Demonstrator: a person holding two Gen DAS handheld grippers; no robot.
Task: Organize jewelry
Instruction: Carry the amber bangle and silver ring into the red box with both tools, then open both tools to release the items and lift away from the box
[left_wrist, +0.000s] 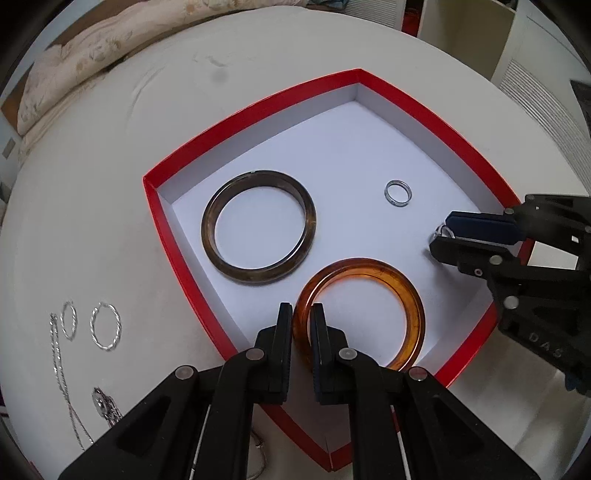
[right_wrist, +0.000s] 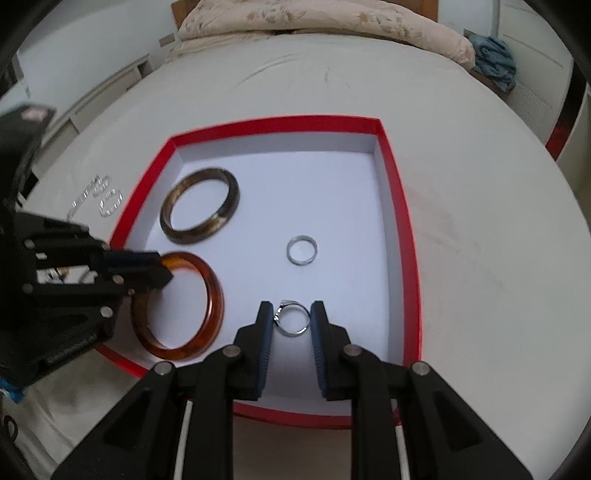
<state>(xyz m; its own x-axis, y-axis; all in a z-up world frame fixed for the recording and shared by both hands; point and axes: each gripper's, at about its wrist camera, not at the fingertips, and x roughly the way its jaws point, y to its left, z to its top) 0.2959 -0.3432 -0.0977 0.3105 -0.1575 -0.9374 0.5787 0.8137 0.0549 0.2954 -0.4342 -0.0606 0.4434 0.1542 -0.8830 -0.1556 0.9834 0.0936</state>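
Red box (right_wrist: 400, 221): dark bangle (right_wrist: 199, 206) far left, amber bangle (right_wrist: 212, 306) near left, plain ring (right_wrist: 302, 250) centre, possibly stone-set ring (right_wrist: 291, 317) near.

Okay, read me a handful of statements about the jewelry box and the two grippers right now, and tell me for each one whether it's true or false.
1. The left gripper pinches the rim of the amber bangle. True.
2. The dark brown bangle lies outside the red box. False: it lies on the box's white floor.
3. The right gripper has a silver ring between its fingers. True.
4. The plain silver band is stacked on the amber bangle. False: it lies alone on the box floor, apart from both bangles.
5. The two hoop earrings lie on the white bedsheet beside the box. True.
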